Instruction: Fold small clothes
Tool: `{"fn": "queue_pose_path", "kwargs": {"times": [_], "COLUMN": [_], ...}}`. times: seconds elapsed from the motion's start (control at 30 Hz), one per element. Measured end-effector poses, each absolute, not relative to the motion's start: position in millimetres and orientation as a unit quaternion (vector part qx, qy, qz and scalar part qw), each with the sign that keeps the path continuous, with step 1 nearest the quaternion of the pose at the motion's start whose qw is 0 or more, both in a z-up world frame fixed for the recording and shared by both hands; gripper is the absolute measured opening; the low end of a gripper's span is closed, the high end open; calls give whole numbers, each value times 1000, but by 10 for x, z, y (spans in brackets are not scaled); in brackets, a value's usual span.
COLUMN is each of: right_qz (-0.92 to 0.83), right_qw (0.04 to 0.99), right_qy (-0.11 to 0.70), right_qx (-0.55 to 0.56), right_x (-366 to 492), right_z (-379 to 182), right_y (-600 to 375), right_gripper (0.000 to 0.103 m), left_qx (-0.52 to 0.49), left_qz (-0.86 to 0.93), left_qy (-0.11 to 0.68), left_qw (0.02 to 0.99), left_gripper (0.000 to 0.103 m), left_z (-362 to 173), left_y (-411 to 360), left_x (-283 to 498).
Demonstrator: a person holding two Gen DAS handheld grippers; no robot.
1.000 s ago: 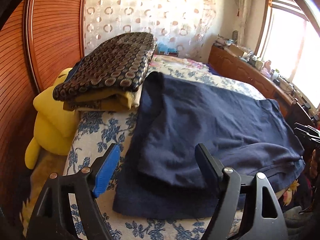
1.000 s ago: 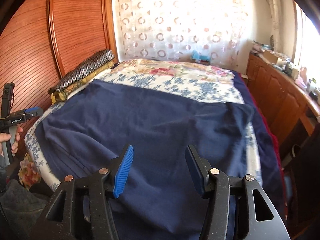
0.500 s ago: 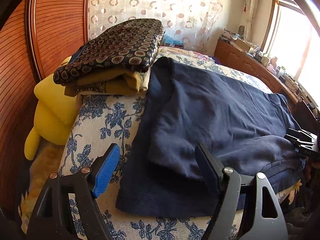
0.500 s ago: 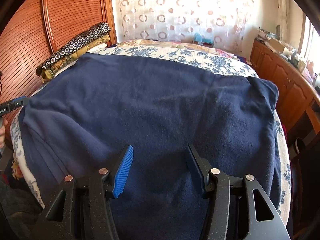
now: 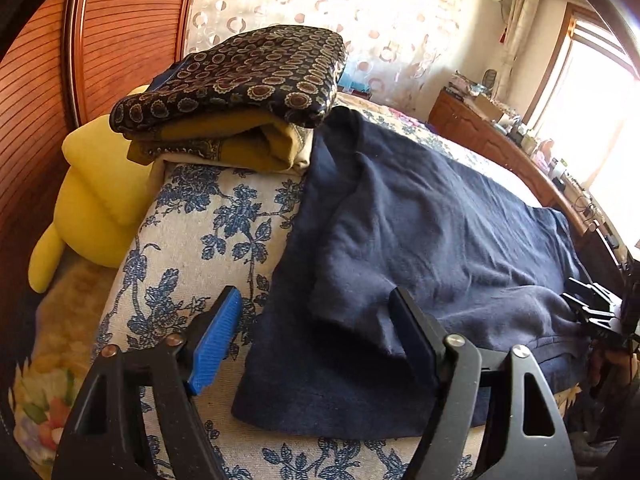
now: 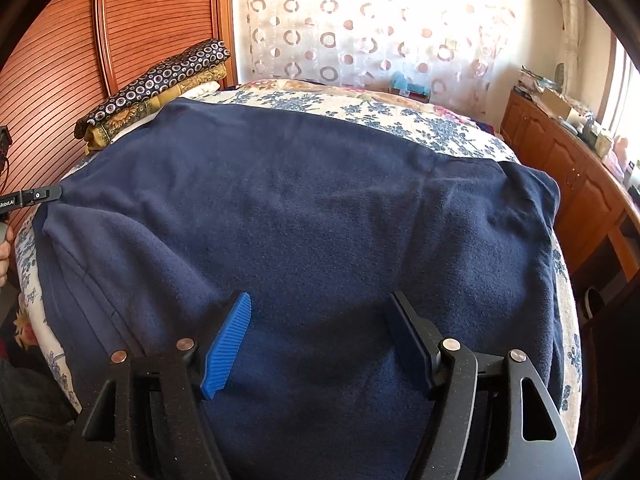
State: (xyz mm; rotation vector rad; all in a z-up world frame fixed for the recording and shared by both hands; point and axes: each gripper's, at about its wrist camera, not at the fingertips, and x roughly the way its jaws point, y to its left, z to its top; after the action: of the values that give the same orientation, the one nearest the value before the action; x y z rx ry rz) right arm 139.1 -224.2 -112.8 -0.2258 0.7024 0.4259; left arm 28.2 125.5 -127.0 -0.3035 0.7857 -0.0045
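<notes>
A navy fleece garment (image 6: 320,216) is lying spread across the floral bed (image 5: 192,240). Left gripper (image 5: 316,332) is just closing slightly, right gripper (image 6: 320,332) just opening; both fingers apart, gripping nothing.

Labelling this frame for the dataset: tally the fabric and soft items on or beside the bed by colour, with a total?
Navy garment, spread flat on the bed: 1
Dark circle-patterned folded piece, top of the stack: 1
Mustard-yellow folded piece, under it: 1
Yellow plush toy, beside the bed: 1
Total: 4
</notes>
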Motion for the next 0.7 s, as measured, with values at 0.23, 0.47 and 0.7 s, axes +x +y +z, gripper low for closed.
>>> {"fn": "queue_pose_path", "kwargs": {"times": [0.23, 0.47, 0.7], "right_qz": [207, 207, 209], "right_qw": [911, 911, 910], "right_qy": [339, 340, 341], "right_qx": [-110, -110, -110], "right_x": [1382, 1381, 1380], "right_z": [-1136, -1136, -1133], "right_y": [-2248, -2244, -2242], "right_gripper": [72, 72, 72], "left_qx": [-137, -135, -139], "left_qz": [-8, -27, -60], "left_qy": [381, 374, 340], "left_qw": [914, 917, 928], "left_gripper": [45, 13, 9], "left_z": [-1275, -1249, -995], "left_y": [1199, 1128, 972], "left_x": [297, 322, 338]}}
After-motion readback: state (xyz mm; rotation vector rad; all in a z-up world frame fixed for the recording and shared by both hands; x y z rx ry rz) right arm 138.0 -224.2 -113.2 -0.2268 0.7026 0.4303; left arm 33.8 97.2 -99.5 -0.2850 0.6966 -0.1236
